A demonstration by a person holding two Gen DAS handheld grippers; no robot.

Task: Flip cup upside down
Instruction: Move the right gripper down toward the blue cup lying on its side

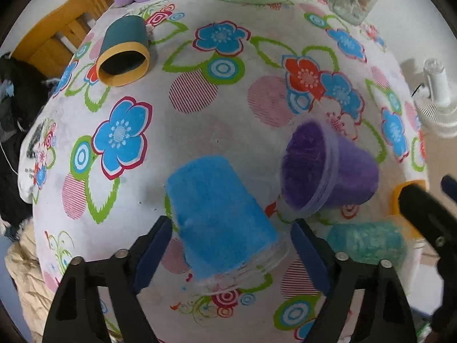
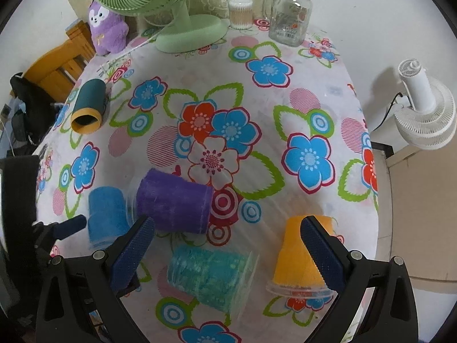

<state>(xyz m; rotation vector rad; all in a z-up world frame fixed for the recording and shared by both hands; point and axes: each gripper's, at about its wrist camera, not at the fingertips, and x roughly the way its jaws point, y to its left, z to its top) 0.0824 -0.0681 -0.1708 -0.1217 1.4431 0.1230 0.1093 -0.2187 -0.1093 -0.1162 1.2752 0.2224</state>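
A blue cup point(image 1: 222, 217) stands upside down between the open fingers of my left gripper point(image 1: 231, 245), with gaps on both sides; it shows in the right wrist view point(image 2: 105, 214) too. A purple cup point(image 1: 328, 168) lies on its side just right of it, also in the right wrist view point(image 2: 174, 203). A teal cup point(image 2: 208, 277) lies on its side between the open fingers of my right gripper point(image 2: 228, 245). An orange cup point(image 2: 302, 260) stands upside down by the right finger. A dark green cup with a yellow rim point(image 1: 124, 53) lies on its side far left.
The table has a flowered cloth point(image 2: 257, 131). At the back stand a green fan point(image 2: 182, 31), a glass jar point(image 2: 291, 17), a cotton-swab box point(image 2: 240, 13) and a purple plush toy point(image 2: 107, 25). A white fan point(image 2: 422, 105) stands off the right edge. A wooden chair point(image 2: 60, 63) is at the left.
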